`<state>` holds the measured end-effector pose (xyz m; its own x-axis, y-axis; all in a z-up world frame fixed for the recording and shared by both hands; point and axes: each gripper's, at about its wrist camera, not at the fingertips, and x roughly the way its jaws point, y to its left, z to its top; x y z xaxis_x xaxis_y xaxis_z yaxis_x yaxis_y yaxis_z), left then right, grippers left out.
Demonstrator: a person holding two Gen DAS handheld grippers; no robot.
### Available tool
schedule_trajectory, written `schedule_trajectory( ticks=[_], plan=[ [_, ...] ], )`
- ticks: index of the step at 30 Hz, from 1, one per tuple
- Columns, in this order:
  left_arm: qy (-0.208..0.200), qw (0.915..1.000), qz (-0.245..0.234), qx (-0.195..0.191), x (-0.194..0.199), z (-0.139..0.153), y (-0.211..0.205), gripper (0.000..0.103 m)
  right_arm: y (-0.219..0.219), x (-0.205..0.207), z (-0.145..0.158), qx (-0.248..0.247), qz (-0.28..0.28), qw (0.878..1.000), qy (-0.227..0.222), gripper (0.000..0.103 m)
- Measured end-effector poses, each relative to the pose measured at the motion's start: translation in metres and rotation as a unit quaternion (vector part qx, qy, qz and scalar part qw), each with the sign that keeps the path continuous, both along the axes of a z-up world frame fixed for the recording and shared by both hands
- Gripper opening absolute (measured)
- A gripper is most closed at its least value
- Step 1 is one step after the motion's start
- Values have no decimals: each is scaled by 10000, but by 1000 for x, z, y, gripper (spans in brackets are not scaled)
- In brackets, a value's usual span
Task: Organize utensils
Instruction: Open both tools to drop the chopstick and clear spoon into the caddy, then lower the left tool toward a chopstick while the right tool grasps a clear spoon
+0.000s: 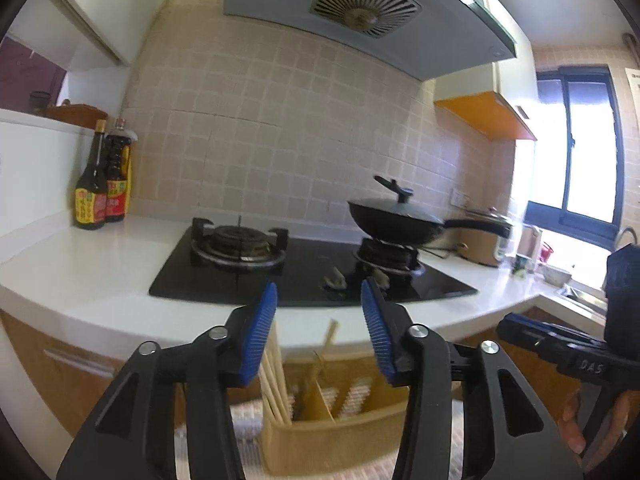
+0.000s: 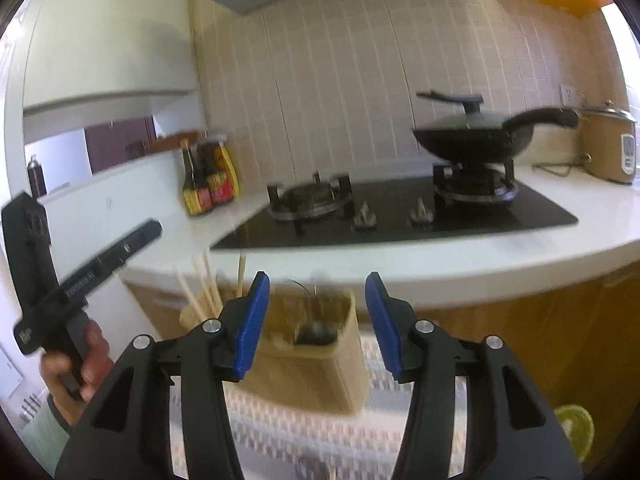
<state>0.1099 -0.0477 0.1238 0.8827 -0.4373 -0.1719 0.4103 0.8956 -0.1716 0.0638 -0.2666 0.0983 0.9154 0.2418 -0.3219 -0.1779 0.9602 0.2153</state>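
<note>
A tan utensil holder (image 1: 332, 436) with dividers stands on a patterned cloth low in the left wrist view, below and just beyond my open, empty left gripper (image 1: 319, 292). Wooden chopsticks (image 1: 274, 380) stand in its left compartment. The right wrist view shows the same holder (image 2: 316, 376) with chopsticks (image 2: 204, 288) at its left end and a dark utensil (image 2: 316, 332) inside. My right gripper (image 2: 316, 280) is open and empty, above the holder. Each gripper's body also shows in the other view, the right one (image 1: 576, 360) and the left one (image 2: 80, 276).
A white counter (image 1: 100, 280) holds a black gas hob (image 1: 312, 268), a lidded black wok (image 1: 396, 216), two sauce bottles (image 1: 102, 184) and a rice cooker (image 2: 608, 148). A range hood (image 1: 360, 12) hangs above. A patterned cloth (image 2: 300, 432) lies under the holder.
</note>
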Motion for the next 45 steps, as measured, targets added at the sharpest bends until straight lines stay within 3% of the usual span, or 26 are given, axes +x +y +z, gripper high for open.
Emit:
schedule_trajectory(
  ticks=[8, 11, 17, 21, 28, 31, 34, 35, 38, 45],
  plan=[
    [446, 9973, -516, 287, -52, -2, -7, 43, 6, -30, -37, -407, 209, 9894, 1379, 46],
    [580, 9951, -653, 467, -65, -7, -11, 43, 17, -32, -68, -664, 338, 9738, 2149, 46],
    [1070, 9870, -802, 888, -85, -32, -19, 43, 31, -31, -116, -932, 477, 9460, 3067, 46],
    [1433, 9824, -836, 863, -86, -49, -14, 43, 38, -26, -134, -1093, 492, 9342, 3361, 37],
    [1959, 9745, -841, 696, -81, -71, -3, 43, 51, -18, -145, -1351, 499, 9210, 3619, 36],
    [2116, 9711, -847, 710, -80, -80, -1, 43, 58, -18, -149, -1550, 485, 9155, 3680, 31],
    [2224, 9681, -882, 745, -78, -89, -1, 43, 64, -20, -150, -1668, 496, 9120, 3715, 17],
    [2257, 9672, -895, 750, -78, -91, -1, 43, 65, -21, -150, -1633, 523, 9115, 3738, 11],
    [2447, 9617, -913, 829, -74, -101, -6, 42, 67, -23, -149, -1417, 505, 9117, 3823, 10],
    [2911, 9472, -947, 955, -63, -126, -12, 38, 59, -15, -149, -203, 695, 9118, 4042, 10]
  ],
)
